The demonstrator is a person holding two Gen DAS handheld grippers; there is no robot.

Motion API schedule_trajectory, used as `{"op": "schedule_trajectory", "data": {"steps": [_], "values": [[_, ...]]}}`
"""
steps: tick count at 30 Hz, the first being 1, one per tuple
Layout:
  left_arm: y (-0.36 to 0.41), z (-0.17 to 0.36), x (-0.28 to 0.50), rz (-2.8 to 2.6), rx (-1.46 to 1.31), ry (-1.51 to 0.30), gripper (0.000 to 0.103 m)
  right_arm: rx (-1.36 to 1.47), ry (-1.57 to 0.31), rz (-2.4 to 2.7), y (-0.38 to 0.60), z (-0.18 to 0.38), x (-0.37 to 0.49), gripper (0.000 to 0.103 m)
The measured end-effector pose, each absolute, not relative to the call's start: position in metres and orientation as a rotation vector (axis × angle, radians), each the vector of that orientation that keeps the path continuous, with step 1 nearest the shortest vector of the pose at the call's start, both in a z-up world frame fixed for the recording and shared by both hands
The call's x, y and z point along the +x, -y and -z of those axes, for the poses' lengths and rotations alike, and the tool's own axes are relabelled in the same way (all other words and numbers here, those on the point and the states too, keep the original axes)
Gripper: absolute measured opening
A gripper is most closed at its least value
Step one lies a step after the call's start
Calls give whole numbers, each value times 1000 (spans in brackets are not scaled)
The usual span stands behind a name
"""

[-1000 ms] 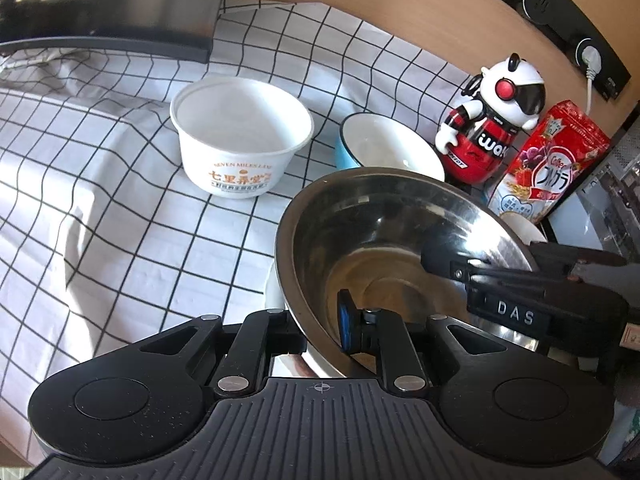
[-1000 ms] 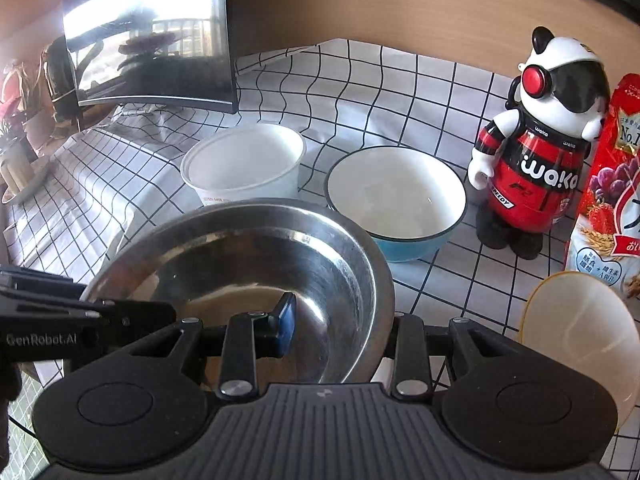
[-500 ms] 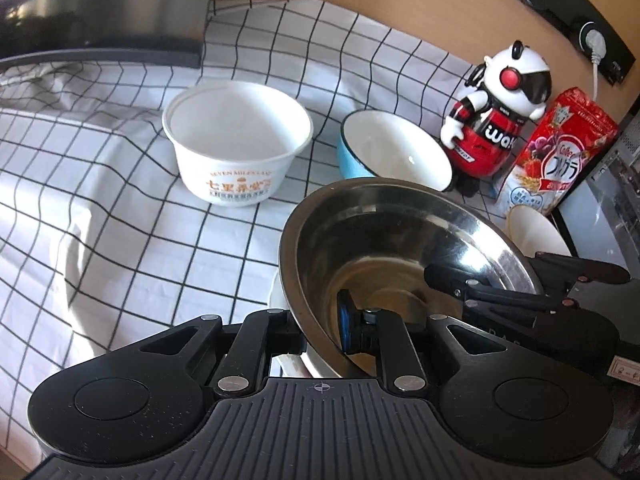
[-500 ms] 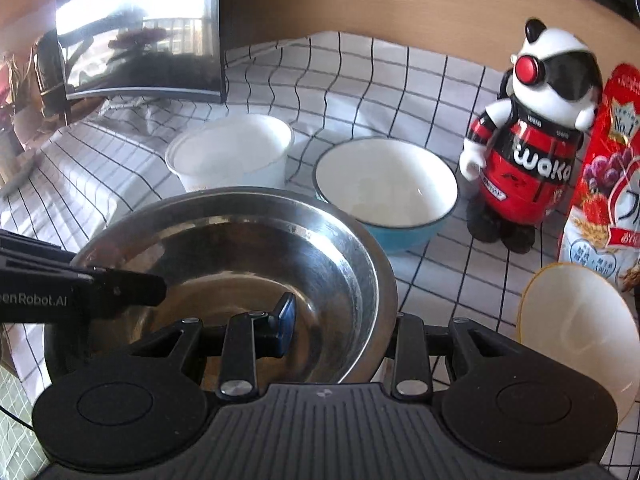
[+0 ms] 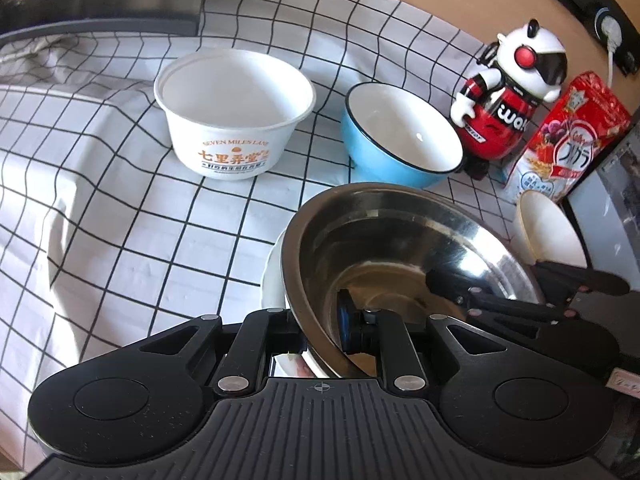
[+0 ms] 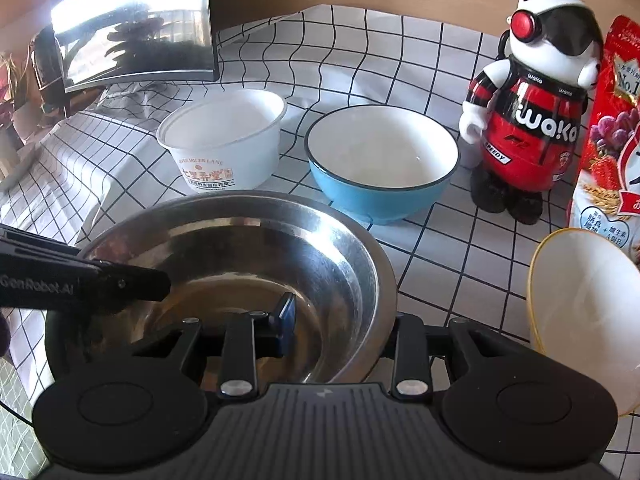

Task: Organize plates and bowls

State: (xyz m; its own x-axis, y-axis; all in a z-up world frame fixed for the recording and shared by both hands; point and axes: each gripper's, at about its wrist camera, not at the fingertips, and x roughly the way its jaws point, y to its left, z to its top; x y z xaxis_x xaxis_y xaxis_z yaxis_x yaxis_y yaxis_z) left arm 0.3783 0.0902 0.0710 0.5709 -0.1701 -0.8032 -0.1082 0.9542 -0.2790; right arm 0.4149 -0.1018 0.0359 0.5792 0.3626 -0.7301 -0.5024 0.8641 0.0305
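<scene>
- The left wrist camera is looking steeply down along its fingers, sitting close over the steel bowl.
- The right wrist camera is facing the same bowl from the opposite rim.
- Both are sharing the blue bowl, white tub and toy robot.

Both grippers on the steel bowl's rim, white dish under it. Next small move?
Probably ease the steel bowl down level: it sits tilted over the white dish, with the left gripper and right gripper each clamped on its rim. Open the jaws only once it rests flat.
</scene>
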Motion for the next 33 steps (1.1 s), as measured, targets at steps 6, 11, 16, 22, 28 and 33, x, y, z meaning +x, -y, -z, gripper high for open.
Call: {"op": "schedule_trajectory", "data": {"steps": [6,11,16,22,28,33], "values": [[-103,-66,380,49,-393,-934,17,-209,-795,-521,97,-34,415,32],[-99,-72,380,35,-381,-947,17,-246,-794,-530,95,-33,414,32],[-99,-76,379,41,-368,-954,17,-291,-792,-536,93,-32,409,32],[-98,-78,373,35,-374,-953,17,-312,-814,-560,93,-34,412,32],[-99,-81,368,20,-381,-951,19,-331,-831,-566,93,-35,411,30],[-103,-84,365,-33,-362,-946,23,-365,-830,-564,90,-34,409,30]]}}
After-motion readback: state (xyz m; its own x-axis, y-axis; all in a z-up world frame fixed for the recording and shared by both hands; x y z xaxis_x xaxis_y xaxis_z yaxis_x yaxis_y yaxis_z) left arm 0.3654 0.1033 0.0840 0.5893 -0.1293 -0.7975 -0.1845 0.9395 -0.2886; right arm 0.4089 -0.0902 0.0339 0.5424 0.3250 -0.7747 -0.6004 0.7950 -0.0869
